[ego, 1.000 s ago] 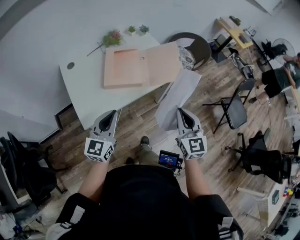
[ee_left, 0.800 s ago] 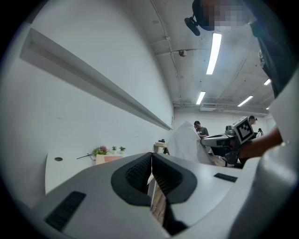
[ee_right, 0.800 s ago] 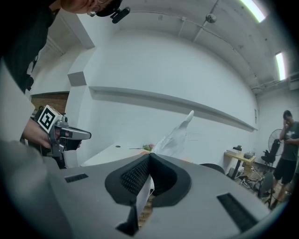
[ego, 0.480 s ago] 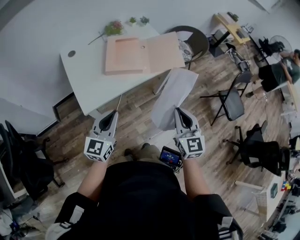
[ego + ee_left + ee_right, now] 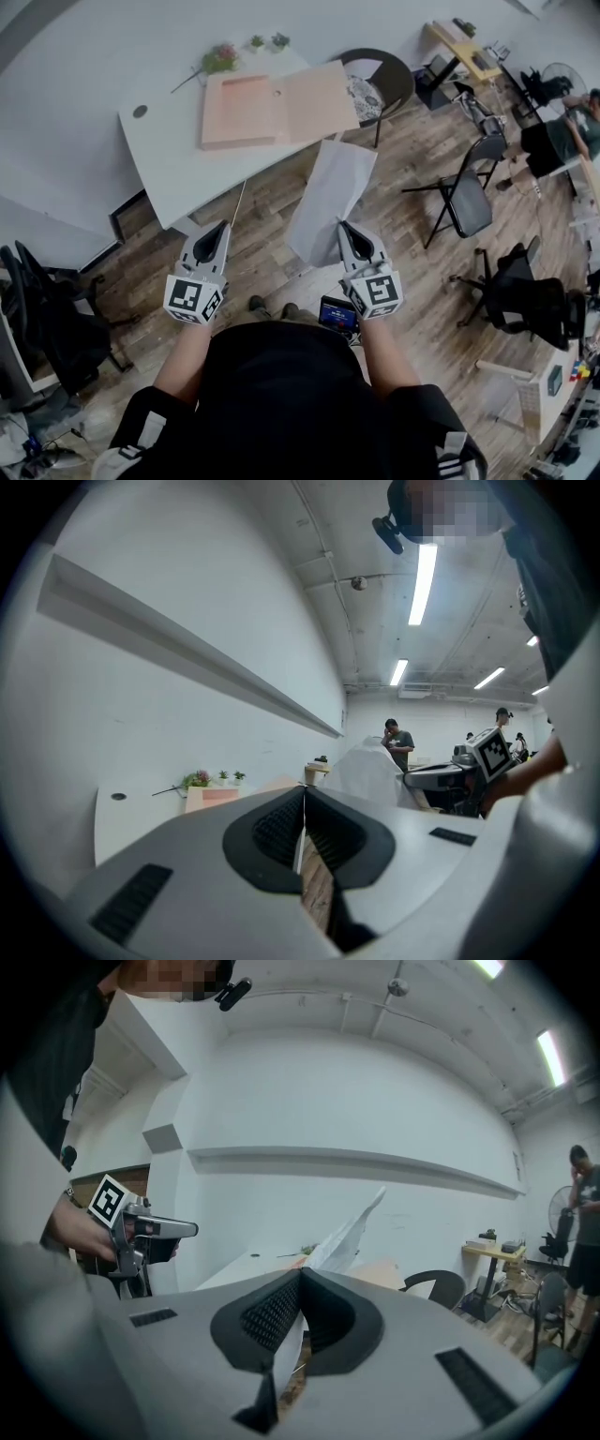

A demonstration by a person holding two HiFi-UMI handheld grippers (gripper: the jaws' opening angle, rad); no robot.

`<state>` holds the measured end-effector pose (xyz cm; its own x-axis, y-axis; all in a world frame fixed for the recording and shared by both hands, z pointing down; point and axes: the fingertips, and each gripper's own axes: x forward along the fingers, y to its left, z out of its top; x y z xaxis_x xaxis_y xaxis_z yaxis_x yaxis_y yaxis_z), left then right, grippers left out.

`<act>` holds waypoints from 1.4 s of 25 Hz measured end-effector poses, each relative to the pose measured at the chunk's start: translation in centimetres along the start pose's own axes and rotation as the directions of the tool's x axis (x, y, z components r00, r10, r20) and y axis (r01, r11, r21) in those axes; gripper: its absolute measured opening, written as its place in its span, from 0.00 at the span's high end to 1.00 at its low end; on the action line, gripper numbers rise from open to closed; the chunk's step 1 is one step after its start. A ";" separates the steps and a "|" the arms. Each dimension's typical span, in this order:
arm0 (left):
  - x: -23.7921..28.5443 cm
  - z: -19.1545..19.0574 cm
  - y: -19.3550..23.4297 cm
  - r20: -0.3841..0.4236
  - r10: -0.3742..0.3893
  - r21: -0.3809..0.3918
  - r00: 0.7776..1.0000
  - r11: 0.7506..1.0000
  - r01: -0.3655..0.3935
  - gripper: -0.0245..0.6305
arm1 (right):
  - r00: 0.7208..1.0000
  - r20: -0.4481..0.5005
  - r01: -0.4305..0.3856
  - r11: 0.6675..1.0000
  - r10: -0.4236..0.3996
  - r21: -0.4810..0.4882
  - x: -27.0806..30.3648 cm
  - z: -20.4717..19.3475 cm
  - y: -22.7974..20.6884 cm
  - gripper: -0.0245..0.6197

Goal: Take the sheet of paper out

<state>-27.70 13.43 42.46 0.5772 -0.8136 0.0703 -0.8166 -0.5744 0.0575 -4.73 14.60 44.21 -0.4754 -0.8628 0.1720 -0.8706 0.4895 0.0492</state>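
— Over the wooden floor [image 5: 267, 220], well apart from the counter [image 5: 169, 164], the sheet of paper [image 5: 328, 197] is seen in the air. By what is it held?

— It is gripped at its near edge by the right hand-held gripper [image 5: 343, 227]. The jaws are pressed together on the paper, and in the right gripper view the sheet is seen running up and away from between the pads.

— Why is it taken by the edge?

— A thin, limp sheet is probably best pinched at one edge, so that the rest is left uncreased. It is carried standing up and slightly bowed, likely so that it is not dragged over anything.

— And the left hand-held gripper [image 5: 223, 227]?

— Its jaws are brought together on nothing; only floor is seen past the tips. It is held level beside the right one, clear of the sheet, and it is judged to be kept out of the way because one grip is enough for so light a thing.

— What is seen on the counter?

— The peach folder [image 5: 272, 108] is laid open and flat near the small plants [image 5: 225, 58]. No white sheet is seen in it, so the removal itself is judged complete.
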 end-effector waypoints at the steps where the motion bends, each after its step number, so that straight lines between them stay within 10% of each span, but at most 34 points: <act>1: 0.2 0.0 -0.6 -0.004 -0.003 -0.001 1.000 1.000 0.003 0.96 | 1.000 0.000 -0.001 1.000 0.001 0.003 -0.5 -0.2 -0.3 0.94; 35: 0.6 -1.3 -8.8 -0.035 0.048 0.006 0.998 0.999 -0.048 0.96 | 0.996 0.037 -0.078 0.997 0.078 0.015 -5.5 -2.8 -5.3 0.95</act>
